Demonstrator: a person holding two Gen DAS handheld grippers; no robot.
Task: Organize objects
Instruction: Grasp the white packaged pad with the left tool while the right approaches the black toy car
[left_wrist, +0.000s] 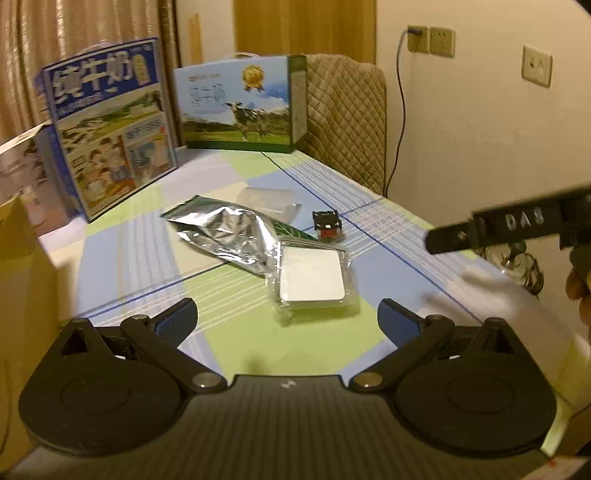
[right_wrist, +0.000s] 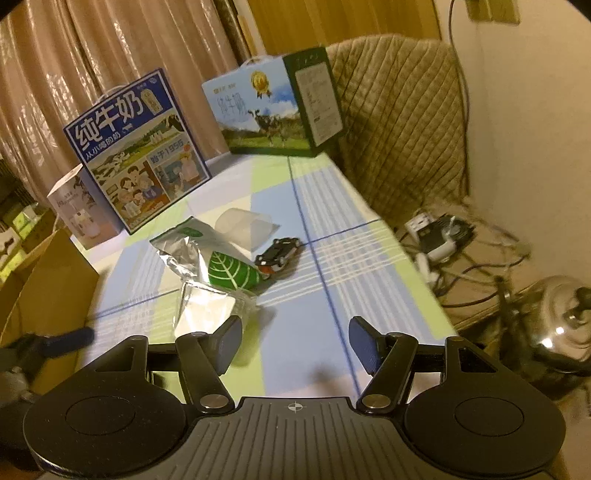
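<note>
Item: loose objects awaiting sorting, mid-tabletop (left_wrist: 122, 258), on a checked blue-and-green cloth.

- Foil pouch (left_wrist: 225, 232), crumpled, silver with a green leaf print; lies near the centre of the tabletop.
- Clear plastic case holding a white square pad (left_wrist: 310, 277); touching the pouch's near end, on the side towards the near edge.
- Empty clear tray (left_wrist: 267, 201); just beyond the pouch, towards the far edge.
- Small black toy car (right_wrist: 279, 254); beside the pouch, on the side towards the right edge.
- Two milk cartons (left_wrist: 110, 136) and (left_wrist: 240, 103), upright along the far edge; a cardboard box (right_wrist: 48, 280) off the left edge.

Left gripper (left_wrist: 288, 317): jaws spread wide, nothing between them, above the near part of the tabletop, aimed down at the clear case.
Right gripper (right_wrist: 295, 343): jaws apart, empty, over the near edge, facing the pouch and car.

Step in hand, as judged: approach; nothing grasped, no object sorted.

Next move, as judged: the left gripper must descend and straddle the clear case by its edges. Its slick plastic and overlap with the pouch call for a level, centred close.
</note>
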